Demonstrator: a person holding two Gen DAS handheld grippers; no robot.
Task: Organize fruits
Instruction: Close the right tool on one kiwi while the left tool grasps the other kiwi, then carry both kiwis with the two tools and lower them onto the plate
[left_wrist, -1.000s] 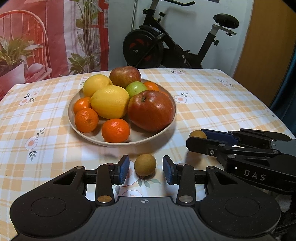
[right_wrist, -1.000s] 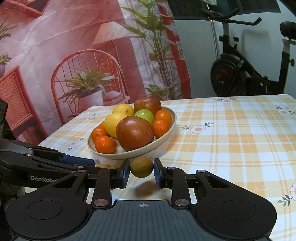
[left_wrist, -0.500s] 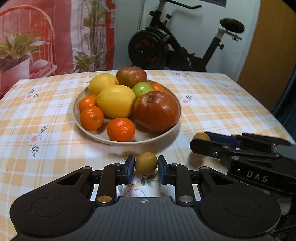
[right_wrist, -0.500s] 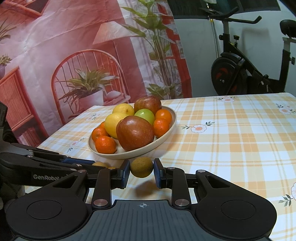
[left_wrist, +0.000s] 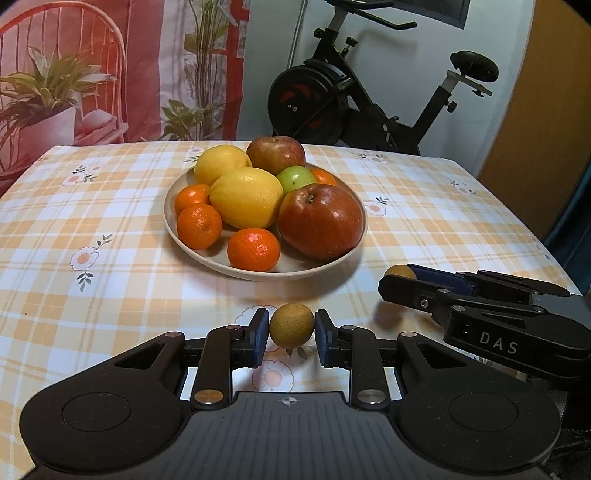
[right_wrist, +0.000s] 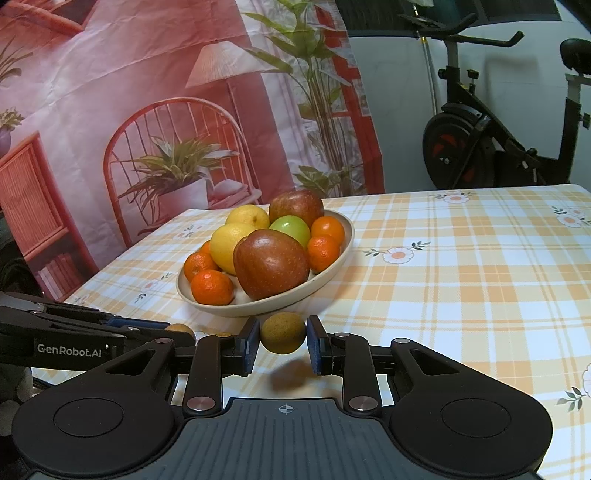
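Left gripper (left_wrist: 291, 332) clamping a small brown round fruit (left_wrist: 291, 325), blue pads pressing both sides, fruit sitting just above the bench (left_wrist: 92, 288), near the front edge of the plate (left_wrist: 258, 271). Jaws having just been closing, fruit between them.

Right gripper (right_wrist: 282, 341) gripping a second small brown round fruit (right_wrist: 283, 332) the same way, fingers pinching it from both sides, fruit hanging clear of the bench with its shadow lying below on the cloth. Seen from the left wrist view, right gripper (left_wrist: 400, 275) lying to the right of the plate, its fruit (left_wrist: 399, 272) peeking out at the tip. Seen from the right wrist view, left gripper (right_wrist: 177, 330) sitting low on the left, its fruit (right_wrist: 180, 328) partly hidden behind the fingers.

Plate sitting mid-bench on the orange-and-white checked cloth, carrying two red apples (left_wrist: 320, 221), two lemons (left_wrist: 246, 197), a green apple (left_wrist: 295, 179) and several mandarins (left_wrist: 253, 249). Big red apple resting against the near right rim, mandarins lining the near left side.

Exercise bike (left_wrist: 369, 96) standing behind the bench; printed backdrop (right_wrist: 147, 92) hanging at the left.
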